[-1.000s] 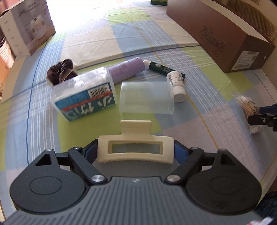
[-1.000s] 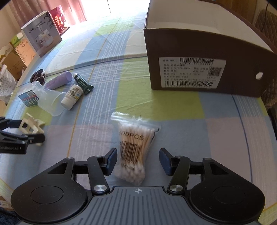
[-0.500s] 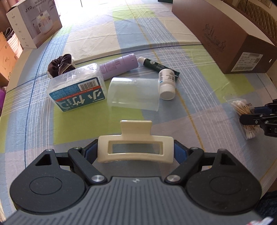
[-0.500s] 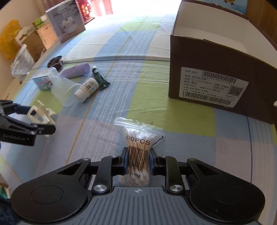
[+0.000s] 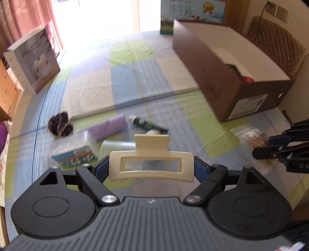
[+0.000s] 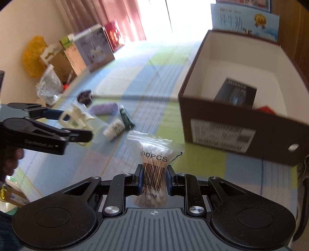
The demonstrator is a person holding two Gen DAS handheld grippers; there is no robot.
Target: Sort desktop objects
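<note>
A pink curtain [image 6: 108, 21] hangs by the bright window. Below it stand a white printed carton [image 5: 32, 61], a red box [image 6: 114, 33] and a green-and-white box [image 6: 66, 41]. A yellow plastic bag [image 6: 32, 56] sits against the cream wall (contents hidden). A blue-and-white milk carton [image 6: 245, 24] stands behind. A quilted brown headboard [image 5: 278, 46] lines the far side, under two wall sockets [image 5: 278, 11].

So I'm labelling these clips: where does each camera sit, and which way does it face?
Left wrist: on the left gripper, facing along its fingers past the cream hair claw toward the brown cardboard box; the right gripper shows at the right edge.
Right wrist: on the right gripper, facing over the cotton swab bag into the box; the left gripper shows at left.
Shared: box, claw, swabs, purple bottle.
</note>
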